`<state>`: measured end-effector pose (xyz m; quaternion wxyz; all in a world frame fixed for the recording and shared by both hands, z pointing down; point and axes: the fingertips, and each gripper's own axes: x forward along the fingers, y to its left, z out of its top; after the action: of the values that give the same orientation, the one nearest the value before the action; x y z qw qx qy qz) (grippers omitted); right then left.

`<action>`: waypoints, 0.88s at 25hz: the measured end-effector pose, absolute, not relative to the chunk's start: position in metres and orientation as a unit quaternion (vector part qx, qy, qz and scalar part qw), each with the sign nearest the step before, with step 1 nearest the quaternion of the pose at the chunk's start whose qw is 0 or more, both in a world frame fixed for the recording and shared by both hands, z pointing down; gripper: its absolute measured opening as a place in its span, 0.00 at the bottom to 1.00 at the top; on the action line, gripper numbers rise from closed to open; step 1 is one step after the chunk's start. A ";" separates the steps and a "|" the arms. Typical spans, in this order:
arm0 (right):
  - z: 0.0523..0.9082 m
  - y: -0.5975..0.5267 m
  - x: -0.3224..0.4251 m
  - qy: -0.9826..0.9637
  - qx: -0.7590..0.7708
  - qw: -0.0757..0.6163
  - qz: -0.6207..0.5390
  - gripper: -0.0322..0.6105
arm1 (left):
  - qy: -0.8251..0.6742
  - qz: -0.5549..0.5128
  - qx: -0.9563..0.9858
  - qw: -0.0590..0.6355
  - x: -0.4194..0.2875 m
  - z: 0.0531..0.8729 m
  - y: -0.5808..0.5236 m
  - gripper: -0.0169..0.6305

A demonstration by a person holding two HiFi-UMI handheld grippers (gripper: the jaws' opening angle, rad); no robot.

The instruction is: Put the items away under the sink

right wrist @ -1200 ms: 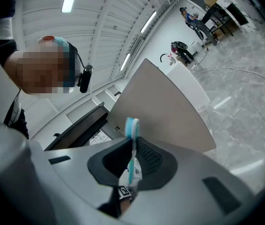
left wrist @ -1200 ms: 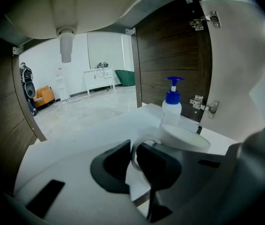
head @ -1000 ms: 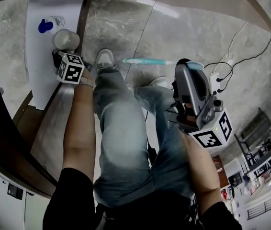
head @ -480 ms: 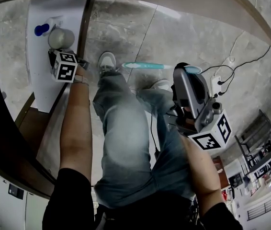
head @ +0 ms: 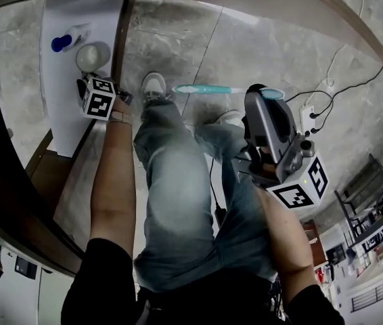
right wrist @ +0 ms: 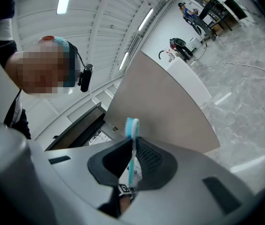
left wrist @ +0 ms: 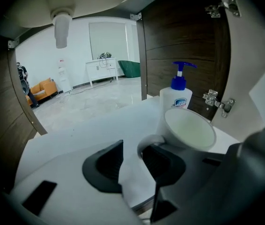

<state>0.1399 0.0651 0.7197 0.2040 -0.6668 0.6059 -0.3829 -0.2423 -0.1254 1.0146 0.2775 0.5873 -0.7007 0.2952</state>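
We list a white mug (left wrist: pixel 188 128), smooth, round-rimmed and loop-handled, on a matte white shelf (left wrist: pixel 71 130). Behind the mug stands a white pump bottle (left wrist: pixel 175 95) with a blue nozzle and illegible label.

Left gripper (left wrist: pixel 132 150): jaws spread at the mug's handle; contact unclear.

Right gripper (right wrist: pixel 133 144): well apart from the mug, jaws pinching a slim teal toothbrush (right wrist: pixel 132 125) whose lower handle is hidden.

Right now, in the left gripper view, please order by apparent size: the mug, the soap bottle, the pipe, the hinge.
1. mug, though it is nearest the camera.
2. soap bottle, partly behind the mug.
3. pipe and hinge look about alike; I would not rank them.
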 end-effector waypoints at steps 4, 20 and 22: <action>0.719 0.072 0.143 0.603 -0.669 0.206 -0.384 0.13 | -0.700 0.302 0.582 0.284 -0.242 1.014 -0.123 0.23; 0.715 0.088 0.139 0.582 -0.677 0.213 -0.397 0.13 | -0.665 0.312 0.551 0.396 -0.226 1.022 -0.088 0.29; 0.713 0.089 0.137 0.576 -0.680 0.216 -0.399 0.13 | -0.656 0.314 0.559 0.397 -0.222 1.012 -0.085 0.29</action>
<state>0.1374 0.0895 0.7130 0.2162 -0.6797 0.5759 -0.3994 -0.2215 -0.0852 1.0116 0.3972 0.5594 -0.6564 0.3137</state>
